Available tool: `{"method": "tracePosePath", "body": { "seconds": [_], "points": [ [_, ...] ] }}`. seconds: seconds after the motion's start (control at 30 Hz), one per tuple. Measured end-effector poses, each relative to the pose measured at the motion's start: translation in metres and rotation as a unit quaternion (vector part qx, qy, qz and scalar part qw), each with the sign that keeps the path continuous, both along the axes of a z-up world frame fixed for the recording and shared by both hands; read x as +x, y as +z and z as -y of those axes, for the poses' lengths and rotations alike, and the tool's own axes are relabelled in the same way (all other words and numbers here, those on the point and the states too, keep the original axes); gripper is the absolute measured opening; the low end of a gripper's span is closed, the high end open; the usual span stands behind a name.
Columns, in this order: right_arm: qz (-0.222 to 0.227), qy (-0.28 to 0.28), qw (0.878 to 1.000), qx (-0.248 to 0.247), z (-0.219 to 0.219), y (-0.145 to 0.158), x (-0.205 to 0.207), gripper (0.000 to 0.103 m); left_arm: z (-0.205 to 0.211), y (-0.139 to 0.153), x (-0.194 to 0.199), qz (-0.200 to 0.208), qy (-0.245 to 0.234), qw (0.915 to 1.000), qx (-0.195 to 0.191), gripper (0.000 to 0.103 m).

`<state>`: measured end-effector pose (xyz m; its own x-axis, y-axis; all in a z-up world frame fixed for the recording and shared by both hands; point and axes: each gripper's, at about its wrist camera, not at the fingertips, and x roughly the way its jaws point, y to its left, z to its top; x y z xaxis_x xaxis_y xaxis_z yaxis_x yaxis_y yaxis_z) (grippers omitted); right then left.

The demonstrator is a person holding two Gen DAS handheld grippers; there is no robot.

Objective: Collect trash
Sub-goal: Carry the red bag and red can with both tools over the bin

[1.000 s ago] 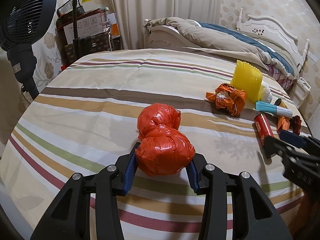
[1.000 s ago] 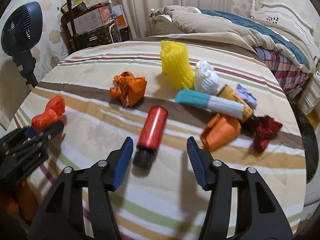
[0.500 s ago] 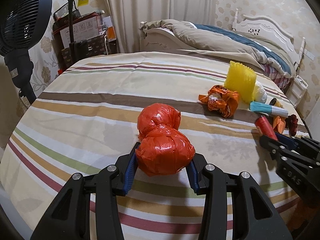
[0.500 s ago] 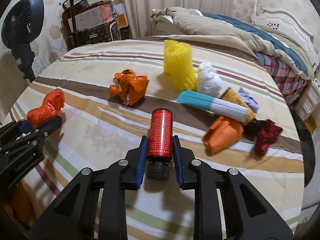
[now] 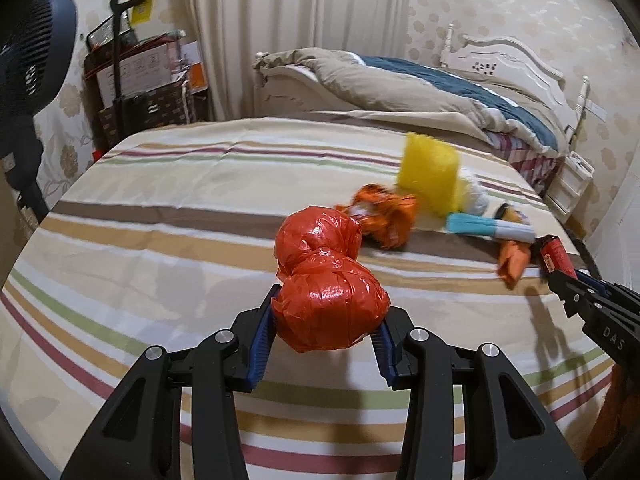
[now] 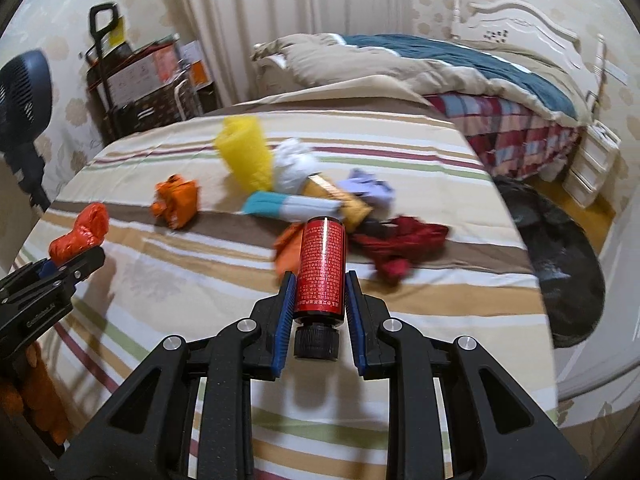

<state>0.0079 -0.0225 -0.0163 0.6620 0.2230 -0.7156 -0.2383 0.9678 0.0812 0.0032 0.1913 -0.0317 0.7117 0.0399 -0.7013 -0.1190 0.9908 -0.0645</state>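
A crumpled red plastic bag (image 5: pixel 320 240) sits clamped between the blue pads of my left gripper (image 5: pixel 326 316), just above the striped cover (image 5: pixel 160 216). My right gripper (image 6: pixel 320 286) is shut on a red bottle (image 6: pixel 322 256) with a black cap, held off the cover. In the right wrist view the left gripper (image 6: pixel 76 262) and its red bag (image 6: pixel 80 232) show at the left edge. More trash lies together behind: a yellow foam sleeve (image 6: pixel 244 152), an orange wrapper (image 6: pixel 178 202), a teal and white tube (image 6: pixel 288 206) and a dark red crumple (image 6: pixel 404 244).
A black fan (image 5: pixel 28 60) stands at the left, with a cart of boxes (image 5: pixel 136 80) behind it. A bed (image 6: pixel 440 64) with bedding lies beyond the cover. A dark heap (image 6: pixel 560 240) is on the floor at the right. Something orange (image 6: pixel 36 392) hangs below the cover's near edge.
My right gripper closed on the red bottle and lifted it off the cover. The left gripper kept its hold on the red bag and shifted a little.
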Motion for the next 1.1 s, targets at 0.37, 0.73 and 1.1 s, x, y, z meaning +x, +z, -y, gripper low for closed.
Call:
{"method": "tracePosePath", "body": {
  "seconds": [0.37, 0.73, 1.1],
  "points": [
    [0.018, -0.087, 0.996, 0.005, 0.082, 0.008, 0.014, 0.024, 0.089, 0.021, 0.021, 0.022, -0.096, 0.9951, -0.006, 0.043],
    [0.030, -0.176, 0.984, 0.002, 0.177, 0.013, 0.041, 0.024, 0.199, 0.034, 0.062, 0.044, -0.194, 0.9801, 0.004, 0.043],
    [0.018, -0.216, 0.976, 0.007, 0.235, -0.004, 0.076, 0.024, 0.279, 0.020, 0.114, 0.025, -0.233, 0.9721, 0.006, 0.043]
  ]
}}
